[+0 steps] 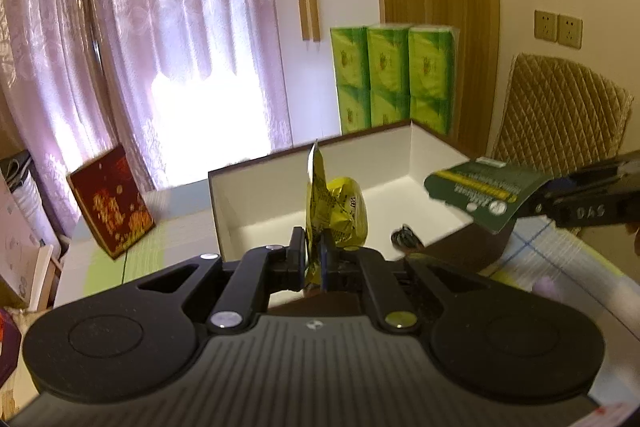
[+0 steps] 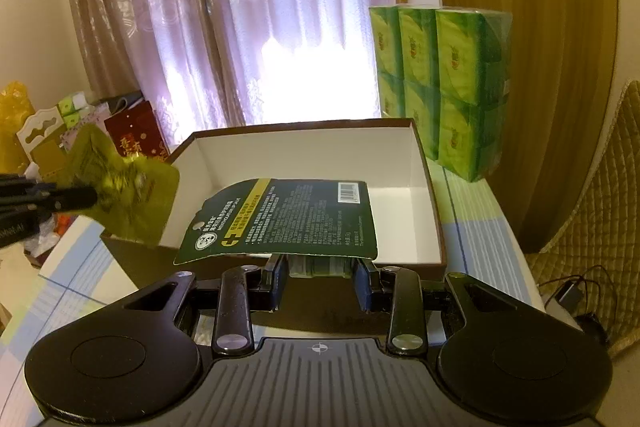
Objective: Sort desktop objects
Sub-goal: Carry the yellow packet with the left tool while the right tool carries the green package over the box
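Note:
An open brown box with a white inside (image 1: pixel 280 187) (image 2: pixel 312 147) stands on the table. My left gripper (image 1: pixel 314 251) is shut on a yellow foil snack packet (image 1: pixel 336 207), held edge-up over the box's near wall; from the right wrist view the packet (image 2: pixel 120 187) hangs at the box's left corner. My right gripper (image 2: pixel 320 275) is shut on a dark green card package (image 2: pixel 280 219) with a barcode, lying flat over the box's front edge. The same package (image 1: pixel 480 195) enters the left wrist view from the right, held by the right gripper (image 1: pixel 540 205). A small dark item (image 1: pixel 406 239) lies inside the box.
A wrapped block of green tissue packs (image 1: pixel 392 75) (image 2: pixel 444 83) stands behind the box. A red decorated box (image 1: pixel 112 203) leans at the left. A quilted chair back (image 1: pixel 560 115) is on the right. Curtains hang behind. A cable and adapter (image 2: pixel 568 291) lie at the right.

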The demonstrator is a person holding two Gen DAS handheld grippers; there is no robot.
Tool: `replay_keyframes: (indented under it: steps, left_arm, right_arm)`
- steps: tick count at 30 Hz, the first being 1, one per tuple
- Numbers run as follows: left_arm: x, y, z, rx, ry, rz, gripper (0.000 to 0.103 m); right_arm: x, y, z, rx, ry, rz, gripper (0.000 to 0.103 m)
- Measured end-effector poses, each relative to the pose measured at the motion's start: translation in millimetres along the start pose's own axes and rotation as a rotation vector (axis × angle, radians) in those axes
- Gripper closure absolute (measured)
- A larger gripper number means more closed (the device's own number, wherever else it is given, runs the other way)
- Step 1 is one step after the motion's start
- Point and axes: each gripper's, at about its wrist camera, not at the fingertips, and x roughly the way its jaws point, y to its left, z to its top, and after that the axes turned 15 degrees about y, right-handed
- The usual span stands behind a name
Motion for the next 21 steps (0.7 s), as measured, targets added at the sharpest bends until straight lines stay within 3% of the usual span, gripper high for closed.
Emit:
replay_keyframes:
  steps: [8,21]
  left_arm:
    - [12,5,22,0.006,-0.035,0.020,0.100]
    - [71,16,43,0.009,0.045,0.009,0.100]
  right_arm:
    - [14,-6,17,0.002,0.010,-0.009,0.071]
    - [59,-17,51,-0.013,0.063,-0.036,0.071]
